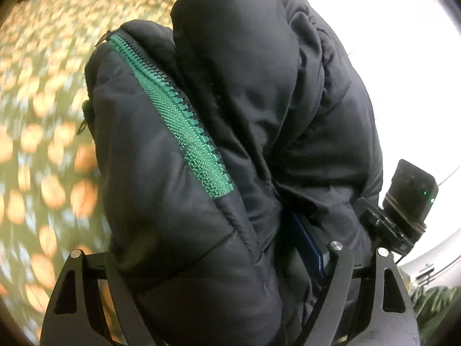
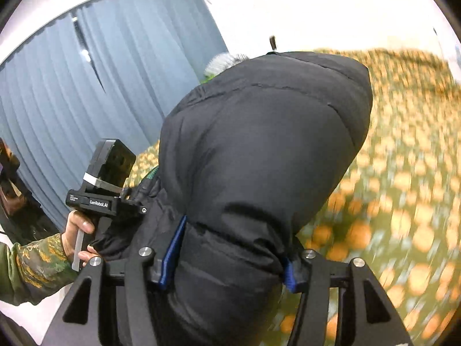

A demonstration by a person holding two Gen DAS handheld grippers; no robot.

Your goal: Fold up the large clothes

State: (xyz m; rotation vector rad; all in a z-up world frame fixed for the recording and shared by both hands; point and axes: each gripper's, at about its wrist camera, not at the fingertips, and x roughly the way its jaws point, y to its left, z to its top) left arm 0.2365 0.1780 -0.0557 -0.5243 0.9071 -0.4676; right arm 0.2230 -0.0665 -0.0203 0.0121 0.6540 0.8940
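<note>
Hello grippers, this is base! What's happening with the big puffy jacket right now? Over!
Left gripper shut on black puffer jacket, green zipper showing. Right gripper shut on it too. Jacket lifted above orange-patterned bedspread. Nothing in the way.

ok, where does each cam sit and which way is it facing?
Left wrist: on the left gripper, looking along its fingers into the jacket and its zipper; right gripper at the edge.
Right wrist: on the right gripper, facing jacket, curtain; left hand shows.
Shared: jacket, patterned cover.

You're in a home bedroom: orange-patterned bedspread [image 2: 403, 173], grey curtains [image 2: 100, 86], white wall [image 2: 317, 8].
</note>
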